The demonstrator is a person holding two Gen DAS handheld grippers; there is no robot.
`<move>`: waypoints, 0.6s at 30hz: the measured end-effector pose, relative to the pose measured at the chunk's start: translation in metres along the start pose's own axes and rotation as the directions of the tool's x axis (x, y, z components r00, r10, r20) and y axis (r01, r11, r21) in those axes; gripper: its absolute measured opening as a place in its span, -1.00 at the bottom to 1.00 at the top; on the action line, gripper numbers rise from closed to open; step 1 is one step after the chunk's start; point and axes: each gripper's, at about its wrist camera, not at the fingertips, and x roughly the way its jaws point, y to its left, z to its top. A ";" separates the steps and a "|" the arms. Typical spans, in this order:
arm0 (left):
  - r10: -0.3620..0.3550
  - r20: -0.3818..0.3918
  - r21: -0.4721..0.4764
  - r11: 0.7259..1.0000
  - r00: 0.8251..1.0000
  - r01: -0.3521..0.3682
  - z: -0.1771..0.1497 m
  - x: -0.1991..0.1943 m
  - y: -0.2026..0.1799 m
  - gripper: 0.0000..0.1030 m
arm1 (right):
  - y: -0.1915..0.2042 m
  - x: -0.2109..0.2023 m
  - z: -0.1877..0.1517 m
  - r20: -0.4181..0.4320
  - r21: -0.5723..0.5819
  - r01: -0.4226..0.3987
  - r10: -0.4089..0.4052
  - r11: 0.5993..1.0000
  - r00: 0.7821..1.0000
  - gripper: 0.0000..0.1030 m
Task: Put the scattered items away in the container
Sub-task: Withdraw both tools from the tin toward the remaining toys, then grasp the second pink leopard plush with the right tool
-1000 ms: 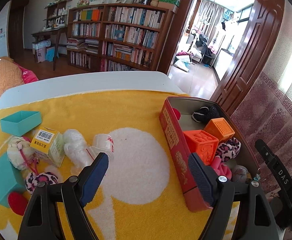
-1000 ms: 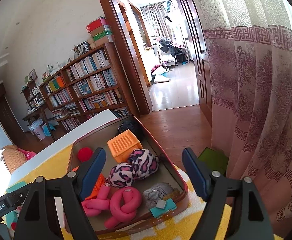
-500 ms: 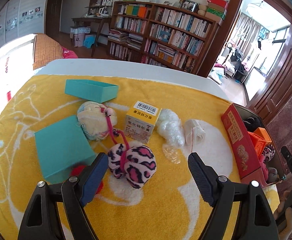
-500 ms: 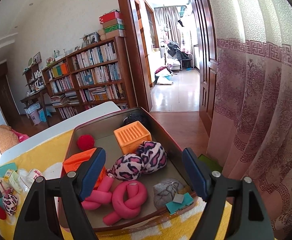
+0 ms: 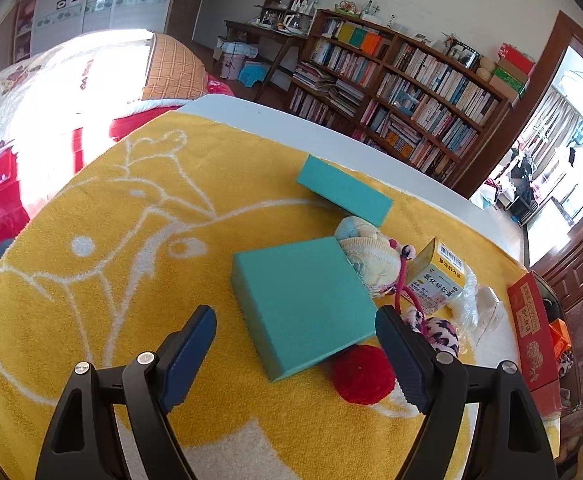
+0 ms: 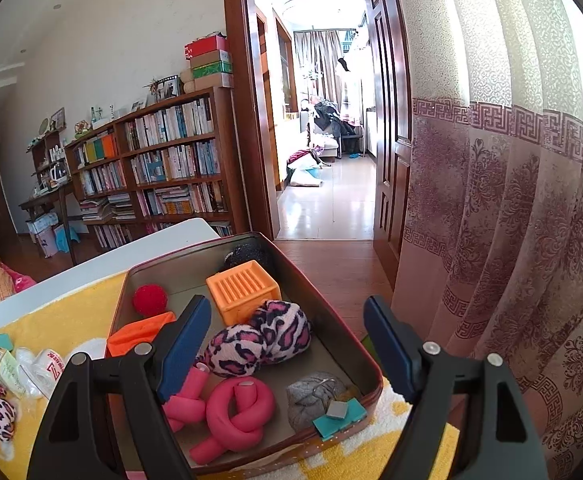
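Left gripper point(image 5: 295, 350) spread wide, empty, aimed at teal box lid point(image 5: 301, 306) on yellow towel point(image 5: 111, 240). Lid propped on red pompom point(image 5: 363, 374): slip judged likely if pinched unevenly. Right gripper point(image 6: 287, 344) parted, empty, held over red tin point(image 6: 367, 364). Lid possibly too wide for jaws.

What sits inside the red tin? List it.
In the red tin: red pompom, two orange blocks, leopard plush, pink knotted foam rollers, grey pouch, something dark. The gripper hides part.

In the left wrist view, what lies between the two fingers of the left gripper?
The left wrist view shows the open left gripper framing a flat teal box on the yellow towel; a red pompom is tucked against the box's near right corner.
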 end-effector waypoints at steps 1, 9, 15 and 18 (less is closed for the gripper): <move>0.001 0.002 -0.009 1.000 1.000 -0.001 0.001 0.000 0.004 0.62 | 0.003 -0.005 0.003 0.008 0.008 -0.019 0.019 1.000 1.000 0.59; -0.027 -0.009 -0.057 0.998 1.000 0.027 0.004 0.004 0.016 0.62 | 0.075 -0.029 0.001 -0.166 0.009 -0.386 0.382 0.923 0.909 0.63; -0.050 -0.015 -0.077 0.996 0.999 0.049 0.005 0.004 0.020 0.62 | 0.164 -0.041 -0.043 -0.372 -0.104 -0.634 0.561 0.766 0.740 0.63; -0.060 -0.016 -0.087 0.994 0.998 0.058 0.004 0.003 0.022 0.62 | 0.199 -0.041 -0.066 -0.450 -0.143 -0.699 0.583 0.701 0.676 0.63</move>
